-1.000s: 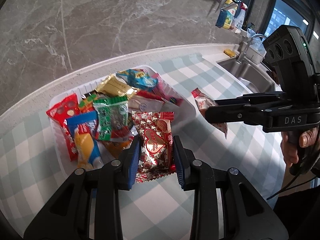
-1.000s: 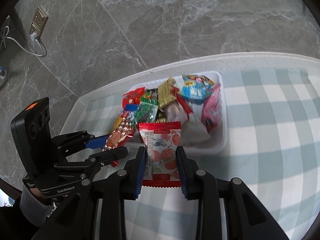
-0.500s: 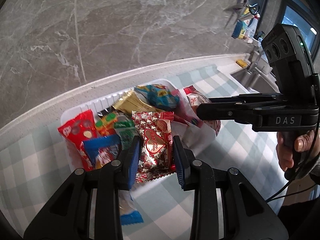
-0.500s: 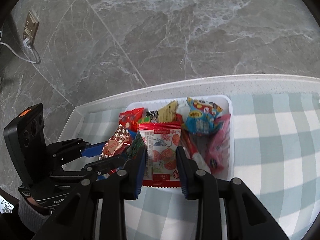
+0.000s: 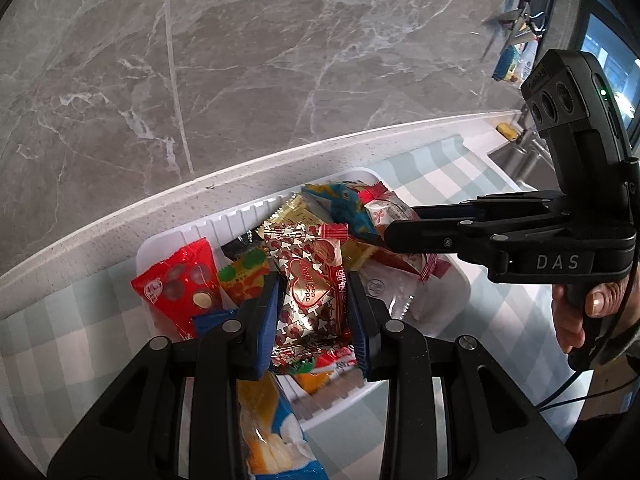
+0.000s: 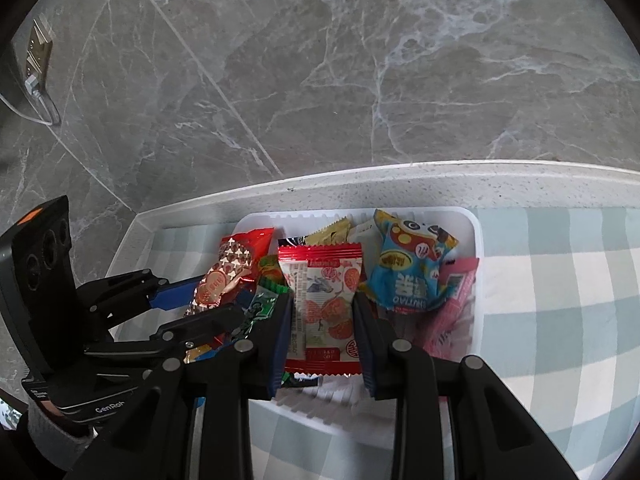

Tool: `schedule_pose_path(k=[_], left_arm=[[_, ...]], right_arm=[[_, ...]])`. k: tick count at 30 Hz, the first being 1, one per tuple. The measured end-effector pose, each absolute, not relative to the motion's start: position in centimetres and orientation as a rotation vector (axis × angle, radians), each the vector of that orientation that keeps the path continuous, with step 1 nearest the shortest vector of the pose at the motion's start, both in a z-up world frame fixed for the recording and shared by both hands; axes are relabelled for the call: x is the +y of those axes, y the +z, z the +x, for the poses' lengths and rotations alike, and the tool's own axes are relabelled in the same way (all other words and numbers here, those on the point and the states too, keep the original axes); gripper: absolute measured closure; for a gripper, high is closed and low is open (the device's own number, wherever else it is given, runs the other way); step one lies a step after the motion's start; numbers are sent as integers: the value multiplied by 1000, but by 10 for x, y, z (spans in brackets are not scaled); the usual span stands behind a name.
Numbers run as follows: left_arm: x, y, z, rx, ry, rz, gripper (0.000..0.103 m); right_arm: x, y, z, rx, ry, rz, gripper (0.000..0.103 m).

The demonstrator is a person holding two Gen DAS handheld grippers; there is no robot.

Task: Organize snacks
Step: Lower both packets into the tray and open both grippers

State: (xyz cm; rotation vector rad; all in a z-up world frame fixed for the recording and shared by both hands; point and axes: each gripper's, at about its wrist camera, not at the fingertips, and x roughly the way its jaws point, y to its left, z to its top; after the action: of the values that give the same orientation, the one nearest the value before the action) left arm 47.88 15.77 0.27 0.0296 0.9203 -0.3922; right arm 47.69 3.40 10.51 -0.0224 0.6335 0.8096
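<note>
A white tray (image 5: 168,240) full of snack packets sits on the checked cloth; it also shows in the right wrist view (image 6: 478,240). My left gripper (image 5: 314,304) is shut on a gold-and-red heart snack packet (image 5: 312,280) and holds it over the tray. My right gripper (image 6: 320,312) is shut on a white-and-red snack packet (image 6: 324,300) over the tray's near side. Each gripper shows in the other's view: the right gripper (image 5: 394,232) from the right, the left gripper (image 6: 200,300) from the left.
The tray holds a blue cartoon packet (image 6: 408,272), a pink packet (image 6: 452,304), a red packet (image 5: 180,284) and gold ones. A grey marble wall (image 5: 240,60) rises behind the white counter edge. A sink (image 5: 516,156) lies at the far right. A wall socket (image 6: 38,48) is far left.
Both grippers have moved forward with their packets, from in front of the tray to over it. Both stay shut.
</note>
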Motion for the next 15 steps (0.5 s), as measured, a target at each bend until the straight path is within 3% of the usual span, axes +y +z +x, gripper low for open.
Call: schedule_pose_path(k=[15], left_arm=[[160,-13,498,937,-365,34,73]], right_arm=[[54,102,503,649,808,-60,70]])
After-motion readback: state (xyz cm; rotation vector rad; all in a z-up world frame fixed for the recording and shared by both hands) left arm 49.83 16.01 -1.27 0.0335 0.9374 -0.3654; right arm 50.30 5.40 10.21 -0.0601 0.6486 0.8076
